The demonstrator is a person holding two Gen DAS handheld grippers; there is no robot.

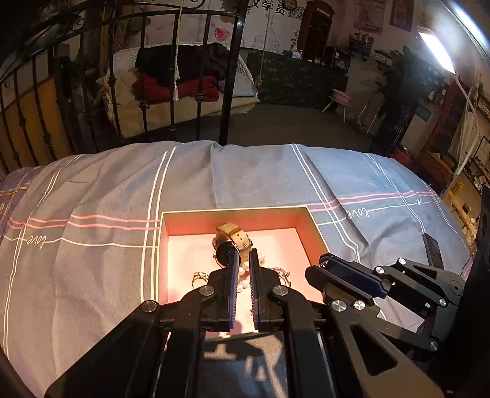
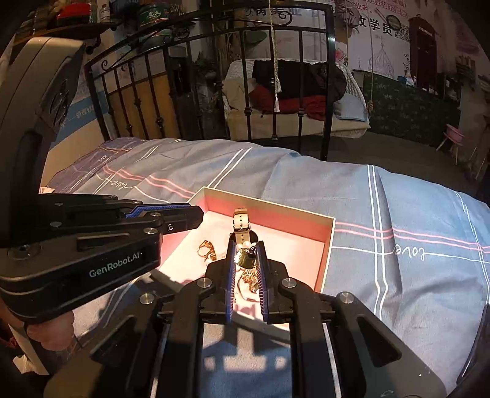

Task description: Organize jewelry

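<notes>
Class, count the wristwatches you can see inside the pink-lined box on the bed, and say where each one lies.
1. The watch lies near the middle of the box, strap toward the far wall, beside the pearls. The grippers cover part of the floor, so another could be hidden.

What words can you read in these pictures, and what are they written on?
"GenRobot.AI": on the side of the left tongs, seen from the right wrist.
"love": stitched in script on the blue bedspread, upside down here; it shows again on the same bedspread in the left wrist view, twice.
Large Chinese characters on the far wall: cut off, not clear enough to quote.
Green tin on the shelf: label too small.
Wall posters: blurred.
</notes>
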